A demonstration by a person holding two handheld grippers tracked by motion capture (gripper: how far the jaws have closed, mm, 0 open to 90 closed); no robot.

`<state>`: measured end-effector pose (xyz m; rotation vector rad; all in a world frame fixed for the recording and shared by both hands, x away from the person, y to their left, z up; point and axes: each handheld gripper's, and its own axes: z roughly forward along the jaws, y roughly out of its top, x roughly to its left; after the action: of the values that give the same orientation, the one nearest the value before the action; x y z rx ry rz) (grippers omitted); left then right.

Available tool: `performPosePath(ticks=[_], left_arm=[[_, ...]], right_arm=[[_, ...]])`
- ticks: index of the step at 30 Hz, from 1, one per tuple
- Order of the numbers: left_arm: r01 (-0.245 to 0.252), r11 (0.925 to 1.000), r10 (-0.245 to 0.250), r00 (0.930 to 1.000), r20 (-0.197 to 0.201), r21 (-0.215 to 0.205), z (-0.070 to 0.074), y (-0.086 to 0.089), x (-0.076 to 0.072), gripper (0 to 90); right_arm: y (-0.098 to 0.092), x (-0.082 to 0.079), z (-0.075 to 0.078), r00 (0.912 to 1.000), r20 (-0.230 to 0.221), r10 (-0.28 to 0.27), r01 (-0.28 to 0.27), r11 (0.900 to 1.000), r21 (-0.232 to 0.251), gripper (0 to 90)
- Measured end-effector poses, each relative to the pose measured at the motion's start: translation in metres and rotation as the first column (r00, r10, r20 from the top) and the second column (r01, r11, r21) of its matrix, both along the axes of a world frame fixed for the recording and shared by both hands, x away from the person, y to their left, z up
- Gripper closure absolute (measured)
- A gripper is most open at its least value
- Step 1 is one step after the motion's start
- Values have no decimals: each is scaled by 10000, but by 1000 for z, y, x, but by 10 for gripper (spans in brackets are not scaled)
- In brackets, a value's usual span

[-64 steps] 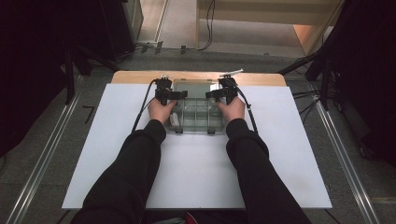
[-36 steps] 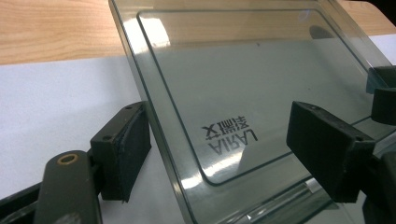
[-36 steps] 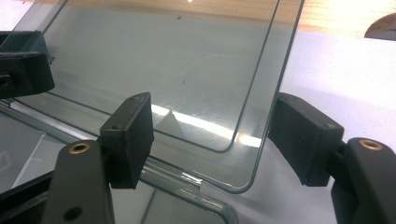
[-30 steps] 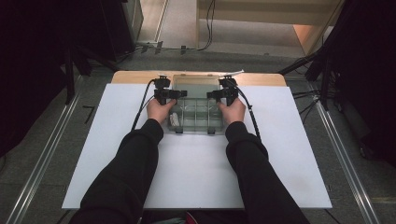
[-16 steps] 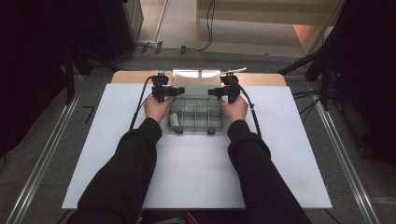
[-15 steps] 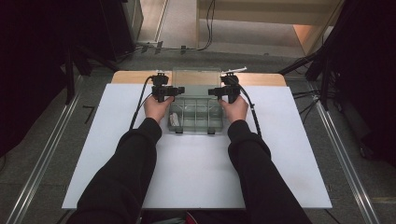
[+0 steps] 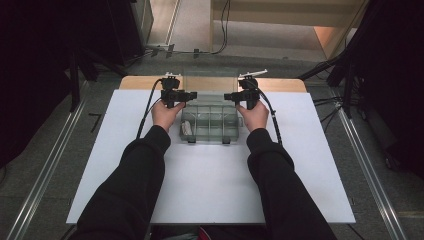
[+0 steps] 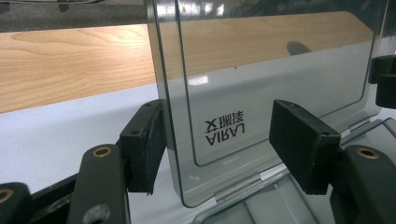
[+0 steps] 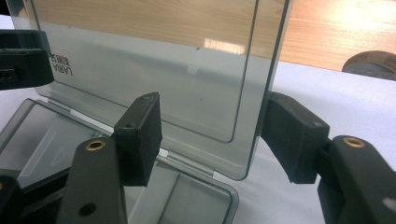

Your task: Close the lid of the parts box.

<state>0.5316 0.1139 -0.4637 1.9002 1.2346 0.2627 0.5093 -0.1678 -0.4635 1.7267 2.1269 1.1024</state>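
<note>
A clear plastic compartment box (image 7: 210, 125) sits on the white board (image 7: 200, 190), and its lid (image 7: 210, 82) stands upright at the back. My left gripper (image 7: 192, 95) is at the lid's left edge and my right gripper (image 7: 228, 96) at its right edge. In the left gripper view the lid (image 8: 261, 70) has its side edge between the jaws of the left gripper (image 8: 219, 142), close to the left pad (image 8: 142, 144). In the right gripper view the lid (image 9: 154, 60) edge sits between the jaws of the right gripper (image 9: 215, 135). Both pairs of jaws have just been closing, with gaps still showing.
A strip of wooden tabletop (image 7: 137, 82) runs behind the white board. A small white item (image 7: 186, 129) lies in the box's left compartment. Metal rails (image 7: 45, 170) flank the table, and cables (image 7: 272, 125) trail from both grippers.
The clear lid has swung up from the box to stand upright. Both hands have risen slightly with it, staying at its two side edges.
</note>
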Motion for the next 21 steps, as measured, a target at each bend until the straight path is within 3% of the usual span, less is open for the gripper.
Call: performPosePath(ticks=[8,17,21], left_arm=[[103,9999,-103,9999,-19,-67,7,4,-5,370],[348,9993,-352,9989,316,136,11,4,-13,368],[432,9991,-431,9990,155,-26,14,7,-15,369]], right_arm=[[0,-3,5,9999,125,101,-102,9999,61,364],[-4,-11,9,9987,492,98,-116,9992,372,368],[-5,-14,12,9980,629,69,-102,9986,524,370]])
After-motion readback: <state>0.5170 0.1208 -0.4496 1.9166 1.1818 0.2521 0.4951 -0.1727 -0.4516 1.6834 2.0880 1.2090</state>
